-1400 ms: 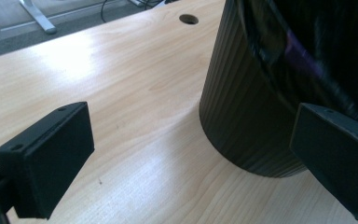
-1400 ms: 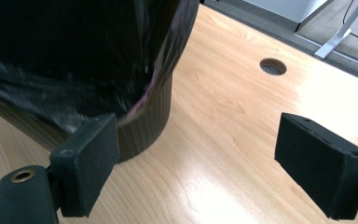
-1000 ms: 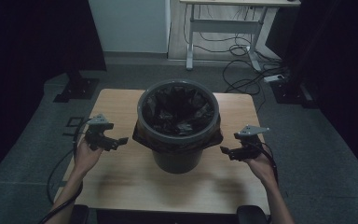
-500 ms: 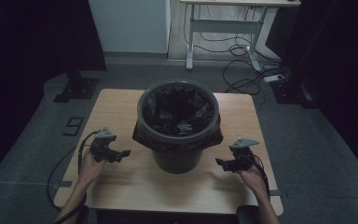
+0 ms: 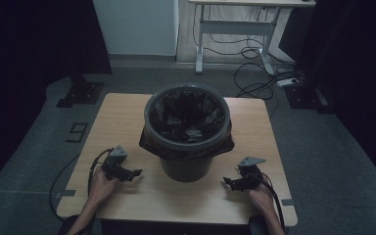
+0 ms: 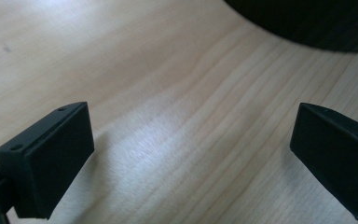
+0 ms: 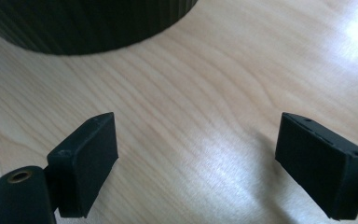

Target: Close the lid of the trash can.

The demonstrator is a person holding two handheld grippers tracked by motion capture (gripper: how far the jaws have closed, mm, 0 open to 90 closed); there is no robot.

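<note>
Desk (image 5: 127,122): pale wood grain, squarish, standing on grey carpet in a dim room.
Bin (image 5: 186,166): round, ribbed dark-grey plastic, sitting mid-desk with a crinkled black liner (image 5: 186,115) folding over its rim.
Left claw (image 5: 132,173): resting low by the bin's left, jaws gaping, gripping nothing.
Right claw (image 5: 227,183): lying low at the bin's right, jaws spreading wide, empty.

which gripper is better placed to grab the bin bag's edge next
Left, narrowly. The left gripper sits closer to the bag's overhang on the bin; the right gripper is lower. Both are open.
</note>
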